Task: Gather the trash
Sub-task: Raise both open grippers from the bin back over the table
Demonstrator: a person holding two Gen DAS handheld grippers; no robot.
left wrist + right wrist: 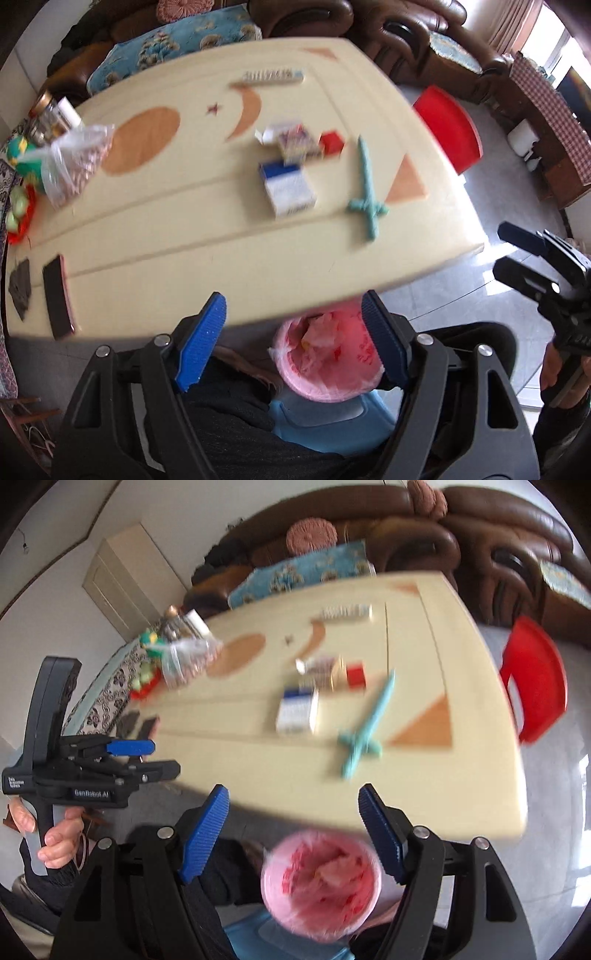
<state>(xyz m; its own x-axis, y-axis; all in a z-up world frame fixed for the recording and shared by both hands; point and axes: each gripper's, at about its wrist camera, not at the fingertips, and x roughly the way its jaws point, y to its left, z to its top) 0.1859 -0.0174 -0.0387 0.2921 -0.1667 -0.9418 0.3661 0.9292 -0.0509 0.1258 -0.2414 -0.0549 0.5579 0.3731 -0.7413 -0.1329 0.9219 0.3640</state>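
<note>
Both claws are empty right now. The left gripper [293, 339] has its jaws spread wide with nothing between the pads, and the right gripper [293, 834] is the same. Directly under both sits the pink-lined trash bin [320, 884] with crumpled stuff already in it, parked just off the table's near edge, presumably so trash can drop straight in.

Further out ahead of the claws on the cream table [166, 236] there's a blue-and-white box [288, 188], then a small printed carton [295, 142] and a red box [332, 142] just beyond it. The teal toy sword [367, 192] is off to the right. My guess is the boxes go next, but it's blurry.
</note>
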